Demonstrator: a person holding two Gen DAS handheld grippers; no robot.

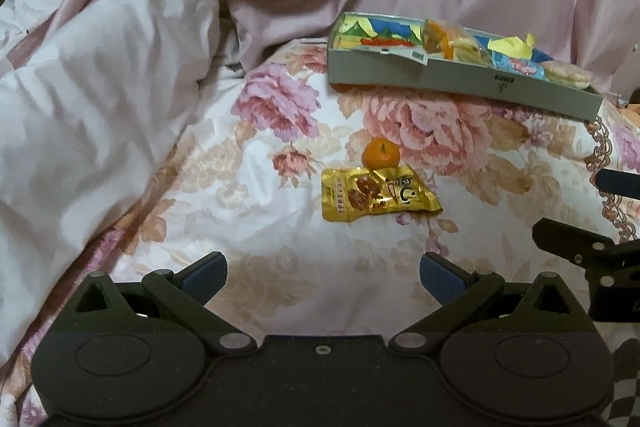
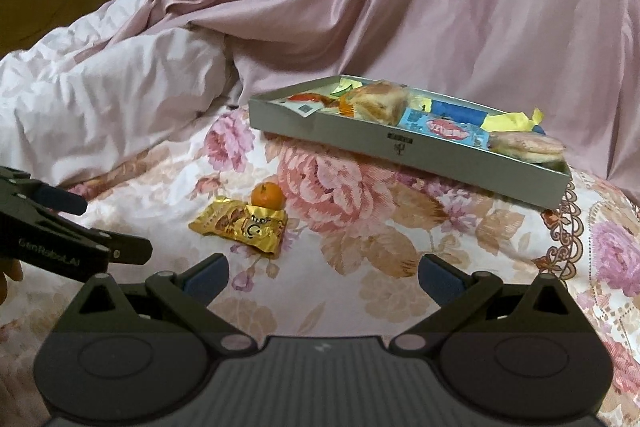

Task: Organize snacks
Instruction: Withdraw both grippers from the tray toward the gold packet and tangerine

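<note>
Both the left gripper [image 1: 323, 277] and right gripper [image 2: 323, 277] hold their fingers wide and empty at frame bottom, gold packet [image 1: 378, 194] touching orange [image 1: 381, 153] mid-frame, snack box [image 1: 460, 77] upper right.

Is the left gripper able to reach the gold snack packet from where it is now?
Probably yes: the left gripper is open, and only bare floral bedcover lies between it and the gold snack packet.

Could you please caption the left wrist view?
Open left gripper faces a gold packet and orange before a snack tray.
</note>
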